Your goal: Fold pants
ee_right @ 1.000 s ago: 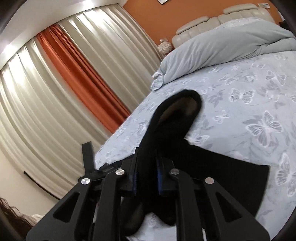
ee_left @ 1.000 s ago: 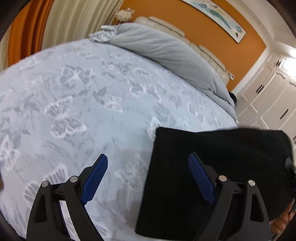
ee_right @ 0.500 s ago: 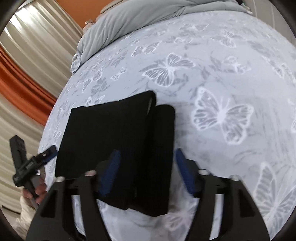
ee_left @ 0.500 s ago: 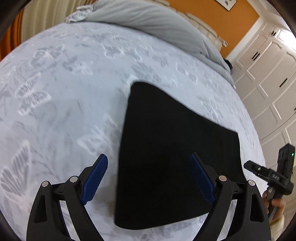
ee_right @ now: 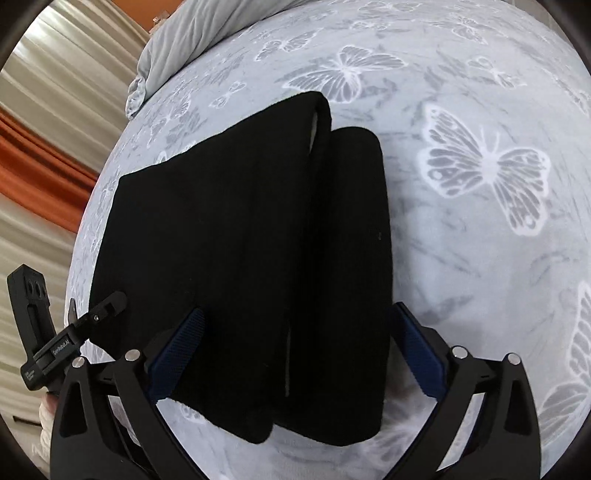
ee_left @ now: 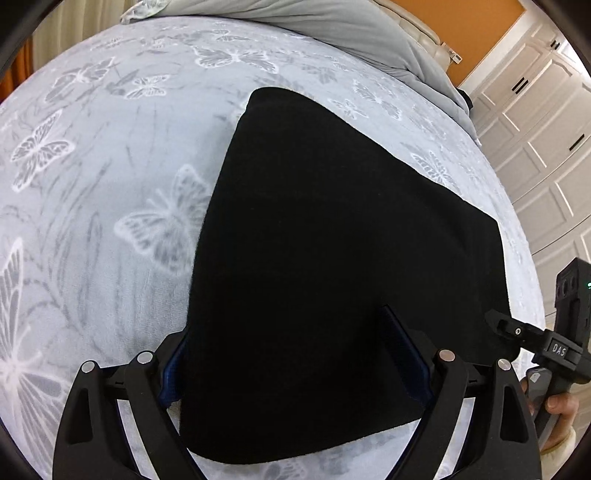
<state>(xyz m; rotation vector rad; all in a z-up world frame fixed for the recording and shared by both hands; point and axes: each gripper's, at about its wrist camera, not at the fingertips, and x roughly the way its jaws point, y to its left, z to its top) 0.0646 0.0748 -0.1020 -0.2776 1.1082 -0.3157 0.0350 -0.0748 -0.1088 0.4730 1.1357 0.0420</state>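
Note:
The black pants lie folded flat on the butterfly-print bed cover. In the right wrist view the pants show a top layer lying over a lower layer that sticks out on the right. My left gripper is open, its jaws wide apart and straddling the near edge of the pants. My right gripper is open, its jaws spread to either side of the near end of the pants. The right gripper also shows at the right edge of the left wrist view, and the left gripper at the left edge of the right wrist view.
A grey duvet is bunched at the head of the bed. White wardrobe doors stand to the right. Cream and orange curtains hang beyond the bed's left side.
The right gripper let go of the pants and opened; the folded layer now lies flat. Both grippers lowered toward the near edge of the pants.

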